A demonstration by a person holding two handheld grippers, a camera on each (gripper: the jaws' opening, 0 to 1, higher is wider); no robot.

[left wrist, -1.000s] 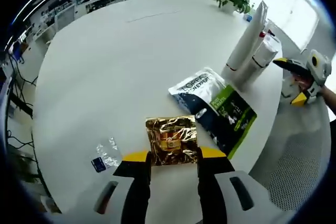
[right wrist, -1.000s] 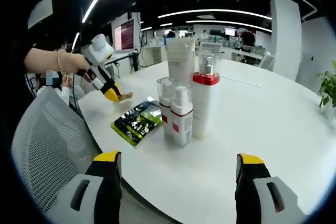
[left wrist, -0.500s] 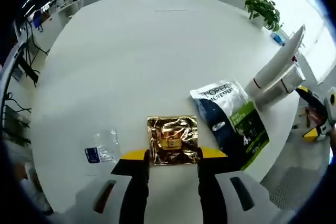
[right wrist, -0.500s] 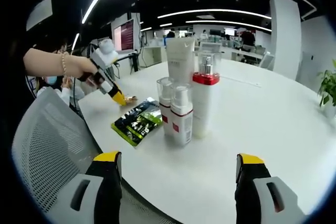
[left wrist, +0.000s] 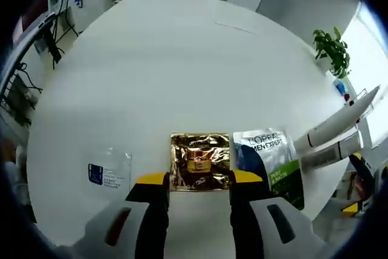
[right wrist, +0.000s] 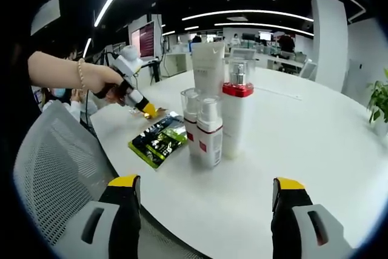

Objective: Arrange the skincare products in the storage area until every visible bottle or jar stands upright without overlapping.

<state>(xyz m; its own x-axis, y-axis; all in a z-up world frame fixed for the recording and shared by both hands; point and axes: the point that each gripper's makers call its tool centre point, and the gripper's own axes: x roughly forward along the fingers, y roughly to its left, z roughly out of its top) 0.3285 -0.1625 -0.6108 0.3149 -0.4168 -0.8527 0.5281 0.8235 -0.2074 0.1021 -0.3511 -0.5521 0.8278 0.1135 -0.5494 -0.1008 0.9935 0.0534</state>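
1. Left gripper (left wrist: 197,178): the yellow-tipped jaws stand parted to about the width of the gold foil sachet (left wrist: 199,161), whose near edge lies just between the tips; nothing is clamped. Over the last second the sachet has sat between the tips throughout while the view has swung, so the green-and-white pouch (left wrist: 270,166) now sits at 3 o'clock of the sachet, just beside it. In the right gripper view the left gripper (right wrist: 147,110) has dropped toward the table, its tip at the sachet.
2. Right gripper (right wrist: 206,192): the jaws are spread wide and empty, hovering off the table edge above a mesh chair (right wrist: 48,168). This view is unchanged across the second, so this gripper has stayed idle.
3. Meaning for the task: judged from the lowered left gripper, a pick of the sachet is being lined up; no product has been shifted.
4. Count, upright containers in the right gripper view: four. One white tube (right wrist: 208,68) at 12 o'clock of the group, one red-collared pump bottle (right wrist: 236,110) at 3 o'clock, and two small spray bottles (right wrist: 209,131) at 6 o'clock, standing touching one another.
5. Count, flat items in the left gripper view: three. One gold sachet, one green-and-white pouch, and one clear packet (left wrist: 107,171) with a blue label at 9 o'clock of the sachet, well apart.
6. All rest on the white round table (left wrist: 170,65); one potted plant (left wrist: 332,48) stands at its far edge.
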